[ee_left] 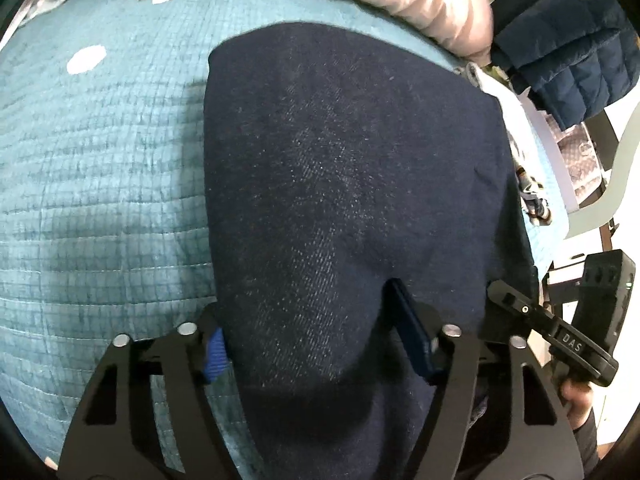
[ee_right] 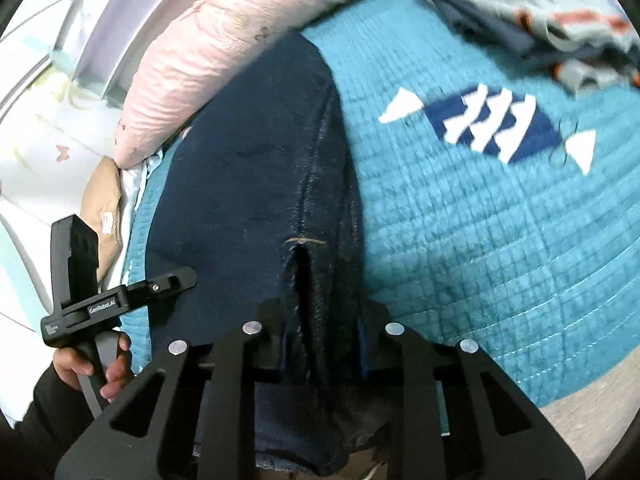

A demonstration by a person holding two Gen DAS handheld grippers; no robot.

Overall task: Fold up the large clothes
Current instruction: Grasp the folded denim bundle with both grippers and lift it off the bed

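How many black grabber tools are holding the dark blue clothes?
2. The left tool grips the near edge of the navy garment; the right tool grips it by the seam slit. Each also shows in the other's view.

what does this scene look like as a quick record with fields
garment: dark navy denim piece, laid lengthwise on the bed
surface: teal quilted bedspread
left tool: fingers on either side of the denim's near end, shut on it
right tool: shut on a bunched denim edge with a seam slit
nearby: pink puffy bedding at the far end; folded clothes pile; navy padded jacket
fold state: cannot tell
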